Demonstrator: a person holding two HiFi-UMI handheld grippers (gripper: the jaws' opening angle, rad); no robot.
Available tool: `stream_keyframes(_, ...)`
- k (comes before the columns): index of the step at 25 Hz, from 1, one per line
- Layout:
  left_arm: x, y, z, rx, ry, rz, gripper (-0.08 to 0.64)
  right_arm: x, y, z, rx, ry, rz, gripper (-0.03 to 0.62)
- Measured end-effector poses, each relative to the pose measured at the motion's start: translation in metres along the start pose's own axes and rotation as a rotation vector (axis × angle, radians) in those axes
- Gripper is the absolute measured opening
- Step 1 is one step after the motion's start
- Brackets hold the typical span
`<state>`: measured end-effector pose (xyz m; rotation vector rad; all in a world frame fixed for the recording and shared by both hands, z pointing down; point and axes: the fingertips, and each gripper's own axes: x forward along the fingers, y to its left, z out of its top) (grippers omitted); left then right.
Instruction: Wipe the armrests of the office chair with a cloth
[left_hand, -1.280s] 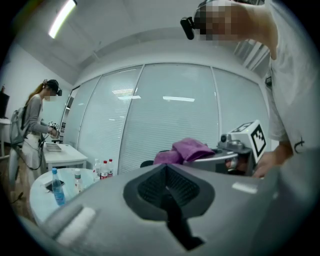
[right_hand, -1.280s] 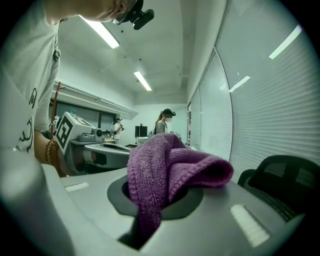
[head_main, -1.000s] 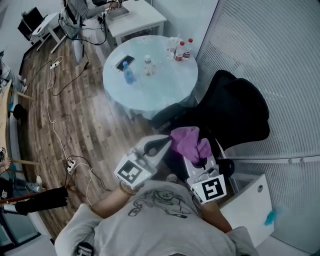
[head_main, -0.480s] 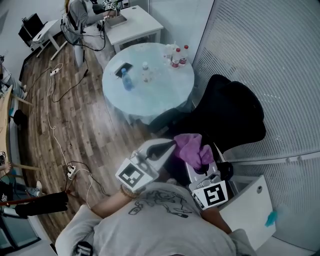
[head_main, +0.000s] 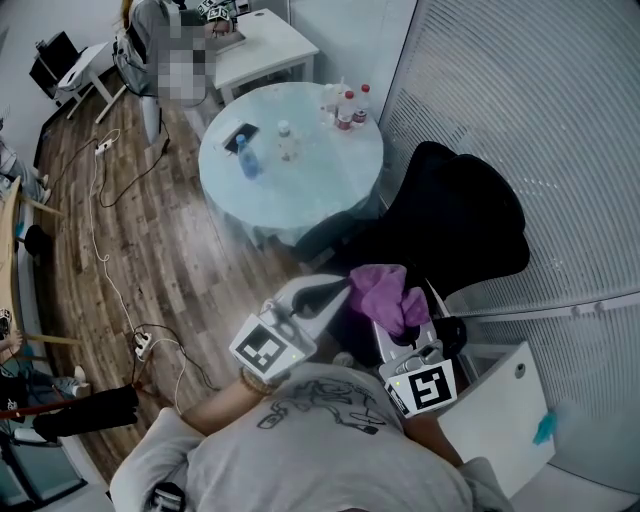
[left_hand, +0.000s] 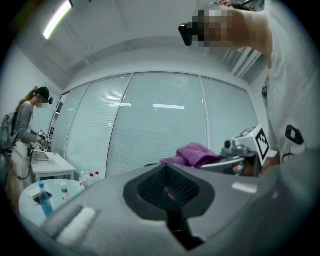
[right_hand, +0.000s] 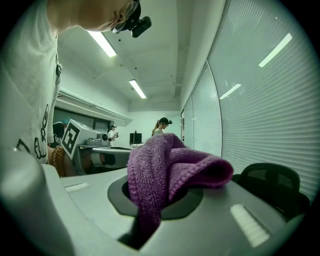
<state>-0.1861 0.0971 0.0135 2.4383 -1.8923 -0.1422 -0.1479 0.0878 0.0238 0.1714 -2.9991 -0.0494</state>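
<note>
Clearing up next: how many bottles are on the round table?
4: a blue bottle and a clear bottle mid-table; a red-capped bottle and a second red-capped bottle at its far edge. Another may hide beside them.

Indoor light, even and fairly bright, with a cool grey-green cast. Source: ceiling strip lights, mirrored as streaks on the blinds. Pale sheen across the round table. Office chair near-black, detail lost. Both gripper views: strong fisheye, dark corners, bowed lines, soft near foreground. Cloth weave sharp.
</note>
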Motion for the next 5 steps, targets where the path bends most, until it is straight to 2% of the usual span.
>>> stream_keyframes(5,0.0041,0.0013,-0.0008,0.002,0.005,0.001,0.0,-0.0025,-0.0046,-0.0002,0.001,-0.003,-0.006,0.034)
